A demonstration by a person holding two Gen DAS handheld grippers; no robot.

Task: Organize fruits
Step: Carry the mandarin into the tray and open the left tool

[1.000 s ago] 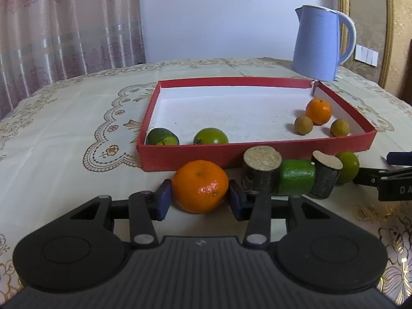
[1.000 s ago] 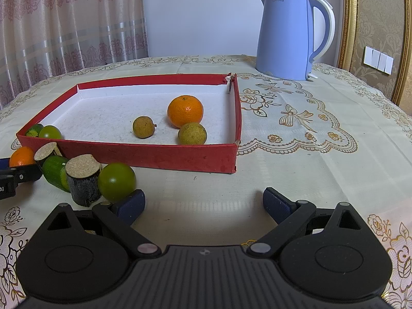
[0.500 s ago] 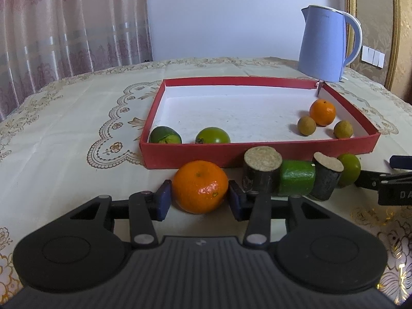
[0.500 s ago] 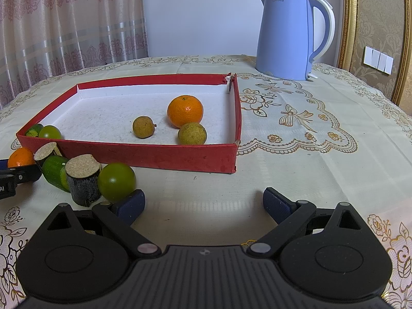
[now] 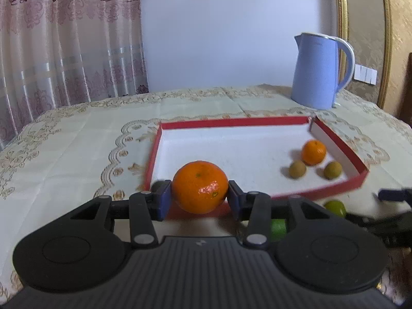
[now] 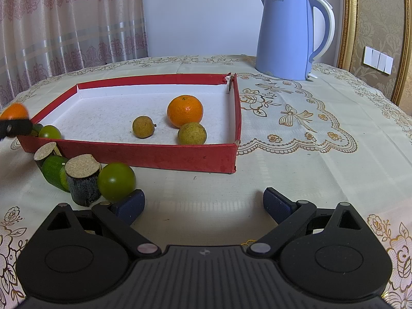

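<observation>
My left gripper [image 5: 199, 200] is shut on a large orange [image 5: 200, 187] and holds it lifted above the near left wall of the red tray [image 5: 337, 141]. The orange also shows at the far left of the right wrist view [image 6: 15, 111]. In the tray lie a smaller orange [image 6: 185, 111], two brownish round fruits [image 6: 143, 127] [image 6: 192, 133] and green fruits at its left corner [image 6: 49, 132]. My right gripper [image 6: 203, 203] is open and empty on the table before the tray. A green fruit [image 6: 116, 181] lies beside its left finger.
Two dark cane stubs [image 6: 83, 179] [image 6: 46, 152] and a green piece [image 6: 54, 171] lie in a row before the tray [image 6: 144, 154]. A blue kettle [image 6: 291, 34] stands at the back right. Curtains hang behind the round table.
My left gripper has lifted the large orange off the table and carried it up over the tray's near wall. The right gripper has not moved.
</observation>
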